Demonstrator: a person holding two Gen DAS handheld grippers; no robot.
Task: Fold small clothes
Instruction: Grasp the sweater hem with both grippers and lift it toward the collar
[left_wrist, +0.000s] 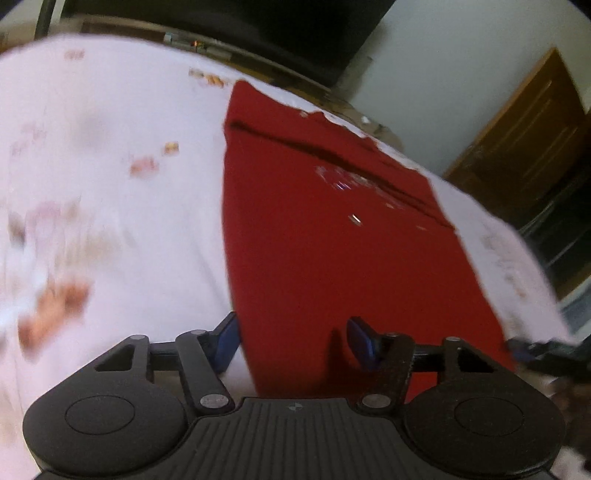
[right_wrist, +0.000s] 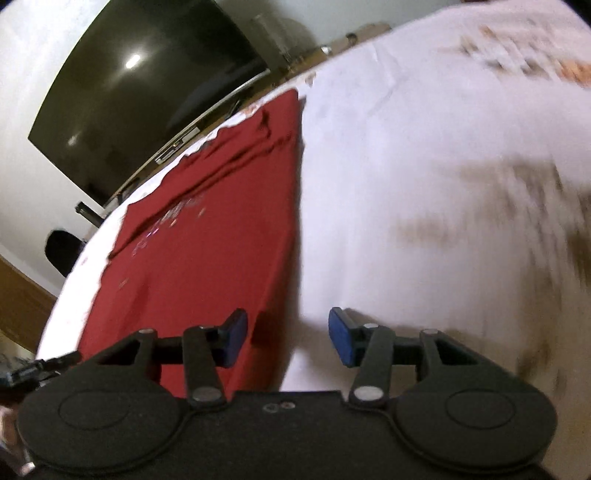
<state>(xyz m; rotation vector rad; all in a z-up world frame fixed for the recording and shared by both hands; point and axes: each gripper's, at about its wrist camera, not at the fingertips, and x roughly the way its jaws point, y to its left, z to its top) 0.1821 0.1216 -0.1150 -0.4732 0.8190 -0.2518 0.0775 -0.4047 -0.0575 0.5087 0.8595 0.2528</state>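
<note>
Squaring up the flat red cotton garment (left_wrist: 332, 240) on the white printed bedsheet (left_wrist: 110, 184) looks like the step in hand; each near corner wants an even pinch. The left hand-held gripper (left_wrist: 291, 343) and right hand-held gripper (right_wrist: 288, 338) both stand spread, straddling a near edge, pinching nothing.

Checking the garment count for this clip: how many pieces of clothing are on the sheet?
1: a red garment lying flat on the white patterned sheet, ahead of both grippers. Others may lie outside these blurred views.
</note>
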